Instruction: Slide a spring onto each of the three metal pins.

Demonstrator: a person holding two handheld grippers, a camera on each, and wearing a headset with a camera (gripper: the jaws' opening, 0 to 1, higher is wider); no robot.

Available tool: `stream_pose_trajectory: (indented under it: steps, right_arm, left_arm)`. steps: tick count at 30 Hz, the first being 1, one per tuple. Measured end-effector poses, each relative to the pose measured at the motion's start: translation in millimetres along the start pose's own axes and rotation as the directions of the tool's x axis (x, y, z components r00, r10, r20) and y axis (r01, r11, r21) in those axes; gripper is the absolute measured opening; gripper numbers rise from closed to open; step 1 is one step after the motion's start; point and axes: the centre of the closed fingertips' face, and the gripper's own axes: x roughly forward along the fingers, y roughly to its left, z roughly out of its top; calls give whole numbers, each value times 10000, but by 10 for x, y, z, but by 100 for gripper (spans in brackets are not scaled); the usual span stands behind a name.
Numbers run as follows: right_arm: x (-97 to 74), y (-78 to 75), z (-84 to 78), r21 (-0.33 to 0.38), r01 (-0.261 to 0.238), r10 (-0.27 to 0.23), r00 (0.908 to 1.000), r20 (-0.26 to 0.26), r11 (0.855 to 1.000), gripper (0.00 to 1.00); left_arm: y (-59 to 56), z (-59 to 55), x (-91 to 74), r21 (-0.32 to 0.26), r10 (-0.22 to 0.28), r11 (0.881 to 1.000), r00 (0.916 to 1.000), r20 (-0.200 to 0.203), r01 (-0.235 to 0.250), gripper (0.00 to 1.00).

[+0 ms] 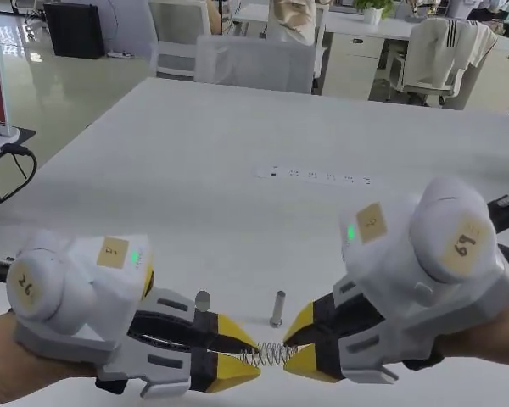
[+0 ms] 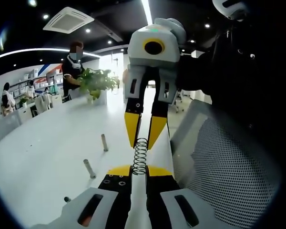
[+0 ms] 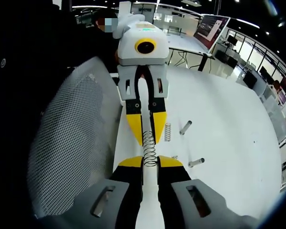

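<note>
A: Left gripper?
B: Its jaws are pressed onto one end of the spring. The right gripper pinches the other end, tips facing, at the tabletop's near edge.
A: And the pins?
B: An upright pin stands just beyond the spring, with a second pin further toward the left edge. A spare spring lies flat nearby.
</note>
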Motion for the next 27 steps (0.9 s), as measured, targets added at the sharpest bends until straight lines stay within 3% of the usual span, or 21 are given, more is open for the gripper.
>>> stream_pose_trajectory:
  steps: [27]
  right_arm:
    - [-82, 23, 245, -99, 56, -50, 9982, 594, 9999, 8]
  left_arm:
    - [-21, 2, 8, 416, -79, 9991, 10000, 0, 79, 2]
